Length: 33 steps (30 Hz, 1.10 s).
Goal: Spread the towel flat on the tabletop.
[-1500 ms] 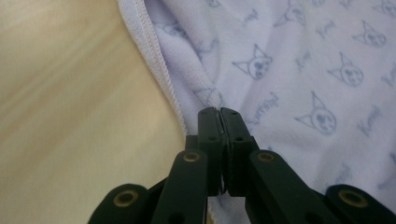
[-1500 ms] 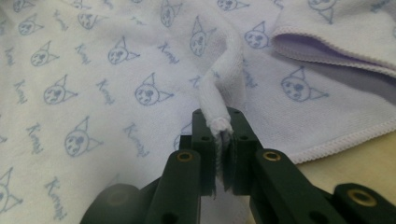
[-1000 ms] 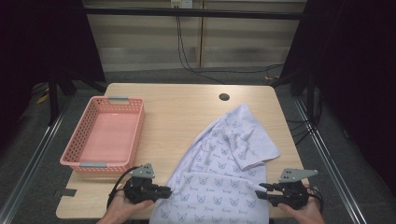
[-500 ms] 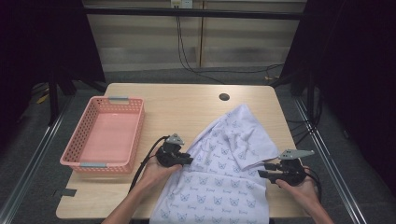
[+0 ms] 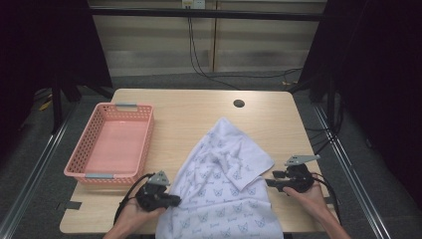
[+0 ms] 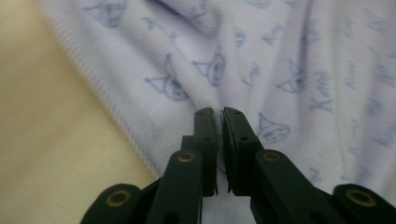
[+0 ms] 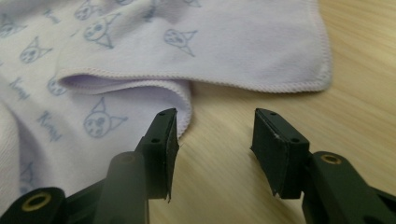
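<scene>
The cloth (image 5: 224, 189) lay crumpled on the near-right part of the table (image 5: 199, 109), one corner pointing far, near end hanging off the near edge; not folded yet, and the basket (image 5: 109, 144) at left sat empty, so my read was the job had barely begun: grab made on one side, other side to come, then the fold & prob. the basket. Left gripper (image 6: 219, 114) had just been closing and its jaws stood pinched narrow on a ridge of the cloth near its left edge. Right gripper (image 7: 215, 123) had just been opening, jaws fairly wide w/ bare table between them, one pad just beside the cloth's right hem, holding nothing. Vs. half a sec. earlier: left gripper had come back from farther up the cloth's left edge to the near-left part; right one sat in about the same spot. Cloth itself looked much the same.
</scene>
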Available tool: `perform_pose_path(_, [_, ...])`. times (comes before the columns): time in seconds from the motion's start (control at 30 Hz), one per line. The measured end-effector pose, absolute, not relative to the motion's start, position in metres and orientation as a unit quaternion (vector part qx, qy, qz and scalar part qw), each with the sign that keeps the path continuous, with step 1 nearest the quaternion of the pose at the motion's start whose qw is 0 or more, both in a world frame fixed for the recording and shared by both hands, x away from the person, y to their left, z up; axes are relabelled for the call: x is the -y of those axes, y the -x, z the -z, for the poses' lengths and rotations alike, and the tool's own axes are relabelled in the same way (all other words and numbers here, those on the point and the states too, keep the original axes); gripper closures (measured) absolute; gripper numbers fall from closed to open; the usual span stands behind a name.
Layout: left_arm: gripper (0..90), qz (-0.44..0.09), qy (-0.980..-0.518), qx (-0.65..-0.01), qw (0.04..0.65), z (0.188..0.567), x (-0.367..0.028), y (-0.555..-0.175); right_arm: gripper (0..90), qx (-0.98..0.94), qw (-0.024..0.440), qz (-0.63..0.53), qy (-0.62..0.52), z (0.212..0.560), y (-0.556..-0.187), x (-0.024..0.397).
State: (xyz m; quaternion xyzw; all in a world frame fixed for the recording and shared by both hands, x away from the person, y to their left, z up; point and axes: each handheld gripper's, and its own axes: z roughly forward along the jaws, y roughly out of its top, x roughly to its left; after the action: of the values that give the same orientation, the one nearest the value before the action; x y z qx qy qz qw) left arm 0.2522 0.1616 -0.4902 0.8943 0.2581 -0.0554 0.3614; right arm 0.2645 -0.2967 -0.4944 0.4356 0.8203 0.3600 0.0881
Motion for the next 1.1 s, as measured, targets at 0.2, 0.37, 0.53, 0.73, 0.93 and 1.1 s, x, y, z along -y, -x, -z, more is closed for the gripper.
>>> perform_pose_path(0.2, [70.1,0.040,-0.863,-0.286,0.415,0.482,-0.164,-0.273,55.3,-0.834,0.077,-0.367,-0.406,0.496,-0.272,0.274])
perform_pose_path(0.37, [58.8,0.002,-0.854,-0.312,0.417,0.485,-0.144,-0.306,81.4,-0.841,0.093,-0.362,-0.391,0.497,-0.267,0.266])
perform_pose_path(0.53, [54.4,-0.013,-0.858,-0.310,0.409,0.490,-0.125,-0.317,89.0,-0.834,0.100,-0.370,-0.397,0.485,-0.240,0.284])
perform_pose_path(0.73, [61.1,-0.004,-0.882,-0.280,0.379,0.496,-0.116,-0.305,89.0,-0.827,0.104,-0.343,-0.433,0.487,-0.211,0.316])
perform_pose_path(0.93, [72.2,0.009,-0.896,-0.255,0.364,0.492,-0.128,-0.267,87.1,-0.817,0.113,-0.335,-0.455,0.487,-0.202,0.332])
perform_pose_path(1.1, [75.0,0.071,-0.898,-0.236,0.363,0.491,-0.144,-0.243,73.0,-0.823,0.112,-0.343,-0.439,0.485,-0.202,0.325])
